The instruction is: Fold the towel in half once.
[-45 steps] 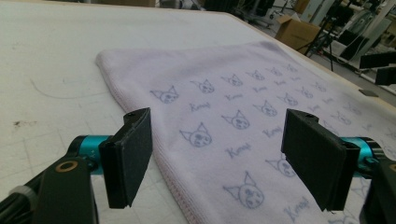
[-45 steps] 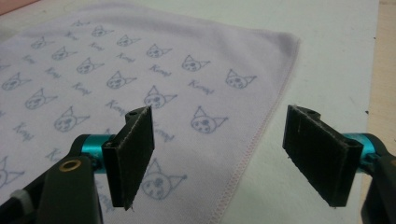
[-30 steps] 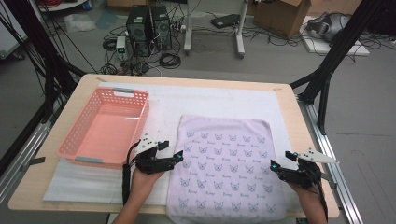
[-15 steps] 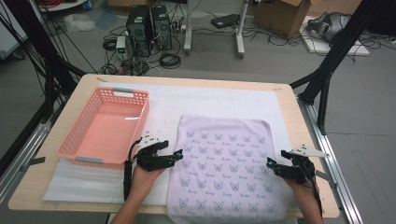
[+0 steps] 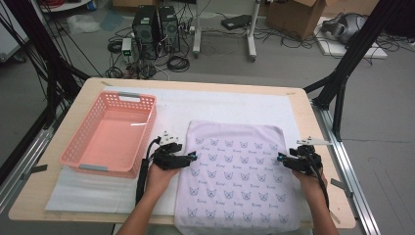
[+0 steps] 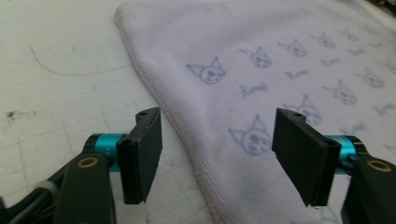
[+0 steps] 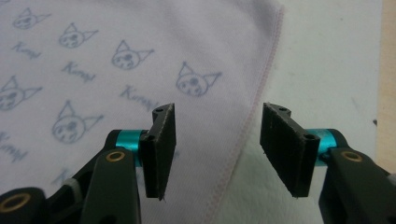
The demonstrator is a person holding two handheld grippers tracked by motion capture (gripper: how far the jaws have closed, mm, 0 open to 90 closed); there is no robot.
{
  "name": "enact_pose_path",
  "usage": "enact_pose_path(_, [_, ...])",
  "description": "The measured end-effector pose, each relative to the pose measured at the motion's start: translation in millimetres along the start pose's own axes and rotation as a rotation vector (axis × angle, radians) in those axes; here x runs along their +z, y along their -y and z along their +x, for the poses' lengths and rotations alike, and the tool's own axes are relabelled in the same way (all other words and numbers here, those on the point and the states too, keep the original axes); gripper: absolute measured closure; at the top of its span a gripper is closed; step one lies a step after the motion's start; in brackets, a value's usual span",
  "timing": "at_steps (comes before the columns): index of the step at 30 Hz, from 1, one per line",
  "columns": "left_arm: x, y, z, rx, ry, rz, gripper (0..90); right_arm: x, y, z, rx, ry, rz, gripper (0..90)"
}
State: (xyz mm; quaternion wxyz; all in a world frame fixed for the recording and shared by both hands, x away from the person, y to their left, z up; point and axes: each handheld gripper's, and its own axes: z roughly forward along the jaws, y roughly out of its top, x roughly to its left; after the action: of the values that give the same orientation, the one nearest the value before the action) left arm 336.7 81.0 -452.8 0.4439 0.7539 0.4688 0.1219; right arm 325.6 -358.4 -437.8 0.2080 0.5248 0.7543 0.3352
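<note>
Towel (image 5: 237,178), pale lilac with a small cat-face print, lies spread flat on the near right part of the table (image 5: 63,196) in the high view, on a white foam sheet (image 5: 215,105), its near edge hanging a little over the table's front. A pink basket (image 5: 80,142) stands to the left, with nothing in it. The left gripper (image 5: 193,156) sits at the towel's left hem about halfway up its length, and the right gripper (image 5: 281,157) at the right hem at much the same height, both pointing inward toward each other. In the left gripper view the left gripper (image 6: 217,156) has its jaws part open and just closing in; the stitched left hem of the towel (image 6: 261,84) runs between them, one pad over the foam sheet (image 6: 60,56) and the other over the cloth, neither pressing yet. In the right gripper view the right gripper (image 7: 217,156) stands likewise, jaws narrower and just closing, straddling the right hem of the towel (image 7: 140,51) with bare foam sheet (image 7: 327,60) on the far side, no pinch yet. By my reading a fold is only beginning: both edges are lined up for a grasp, but nothing is lifted, the towel shows no crease, and the folding and any move to the basket remain.
</note>
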Motion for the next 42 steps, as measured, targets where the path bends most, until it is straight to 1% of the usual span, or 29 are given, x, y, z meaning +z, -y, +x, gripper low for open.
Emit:
enact_pose_path(1, [1.2,-1.8,-0.7,0.02,-0.007,-0.006,37.1,2.3,-3.0,-0.1,-0.006,0.004,0.014,48.3])
enact_pose_path(2, [3.7,-3.0,-2.2,0.045,-0.024,0.008,39.2,4.8,-5.5,-0.6,-0.018,0.011,0.028,49.7])
enact_pose_path(3, [5.5,-4.3,-5.5,0.085,-0.05,0.021,41.4,7.0,-7.2,-0.3,-0.013,0.02,0.044,51.9])
enact_pose_path(4, [7.2,-5.3,-10.5,0.143,-0.097,0.039,44.9,9.4,-8.1,-0.7,-0.009,0.021,0.059,55.3])
enact_pose_path(5, [7.2,-6.0,-12.0,0.171,-0.11,0.05,49.6,11.2,-8.3,-0.9,-0.008,0.017,0.061,56.4])
enact_pose_path(6, [7.6,-6.3,-12.7,0.159,-0.118,0.048,50.7,11.4,-8.3,-0.9,-0.008,0.017,0.057,60.4])
enact_pose_path(7, [7.5,-6.3,-12.7,0.153,-0.122,0.042,56.1,10.7,-8.3,-0.4,-0.005,0.011,0.059,70.0])
enact_pose_path(8, [7.6,-6.2,-12.5,0.151,-0.117,0.037,66.0,10.3,-8.4,-0.1,-0.004,-0.005,0.057,82.6])
enact_pose_path(9, [7.7,-6.4,-12.1,0.146,-0.104,0.037,74.6,10.2,-8.5,1.0,-0.011,-0.011,0.061,84.5])
enact_pose_path(10, [8.3,-6.7,-12.5,0.128,-0.091,0.038,85.6,10.2,-8.9,2.8,-0.014,-0.006,0.065,85.5])
enact_pose_path(12, [8.2,-9.9,-10.2,0.097,-0.08,0.052,86.5,9.9,-10.6,2.3,-0.013,-0.003,0.069,86.5])
enact_pose_path(13, [6.8,-12.0,-9.0,0.082,-0.087,0.041,86.8,9.3,-11.1,1.0,-0.023,0.013,0.055,86.7])
enact_pose_path(14, [4.2,-15.0,-7.0,0.069,-0.084,0.022,86.9,7.2,-12.1,-0.5,-0.018,0.027,0.032,86.8])
enact_pose_path(16, [-2.9,-18.9,-5.1,0.026,-0.077,-0.059,86.9,1.2,-14.0,-3.5,0.023,0.026,-0.034,86.9])
enact_pose_path(17, [-5.2,-19.8,-4.6,0.013,-0.074,-0.073,86.9,-1.2,-14.5,-3.9,0.028,0.028,-0.066,86.9])
enact_pose_path(19, [-8.1,-19.5,-3.7,0.026,-0.065,-0.056,86.8,-4.4,-14.2,-3.7,0.034,0.004,-0.08,86.8])
enact_pose_path(21, [-14.2,-18.8,-3.7,0.033,-0.045,-0.06,86.7,-10.1,-11.5,-2.9,0.036,-0.028,-0.106,86.7])
enact_pose_path(22, [-19.2,-17.9,-4.0,0.028,-0.026,-0.086,86.6,-14.0,-9.2,-2.4,0.038,-0.044,-0.118,86.6])
enact_pose_path(23, [-22.0,-17.0,-4.3,0.021,-0.017,-0.098,86.5,-18.7,-6.2,-2.0,0.033,-0.061,-0.131,86.6])
enact_pose_path(25, [-28.5,-15.0,-6.0,0.027,-0.003,-0.097,86.3,-25.1,-1.9,-1.6,0.036,-0.089,-0.142,86.5])
enact_pose_path(26, [-31.9,-13.1,-6.8,0.026,0.009,-0.105,86.3,-28.7,0.6,-1.1,0.038,-0.103,-0.155,86.5])
enact_pose_path(28, [-38.8,-9.7,-8.1,0.016,0.026,-0.113,86.3,-37.1,5.6,-0.4,0.043,-0.127,-0.169,86.2])
enact_pose_path(30, [-46.0,-5.9,-8.4,-0.002,0.039,-0.12,86.3,-44.8,9.8,0.9,0.035,-0.169,-0.183,85.9])
enact_pose_path(32, [-52.2,-1.6,-8.8,-0.019,0.059,-0.124,86.3,-53.1,13.5,4.4,0.017,-0.182,-0.188,85.9])
enact_pose_path(34, [-58.3,3.7,-11.3,-0.026,0.081,-0.131,86.3,-61.1,17.2,6.9,0.015,-0.19,-0.201,85.9])
enact_pose_path(36, [-64.2,8.4,-15.7,-0.016,0.093,-0.137,86.3,-68.5,21.3,8.3,0.009,-0.197,-0.211,85.9])
enact_pose_path(38, [-69.9,12.9,-19.7,0.0,0.101,-0.138,86.3,-74.0,26.1,10.2,0.001,-0.202,-0.208,85.9])
enact_pose_path(39, [-72.6,15.3,-21.3,0.015,0.1,-0.135,86.3,-76.1,28.8,11.0,-0.003,-0.203,-0.203,85.9])
enact_pose_path(42, [-78.7,23.9,-26.8,0.023,0.114,-0.124,86.2,-80.9,37.2,13.3,0.0,-0.216,-0.179,85.9])
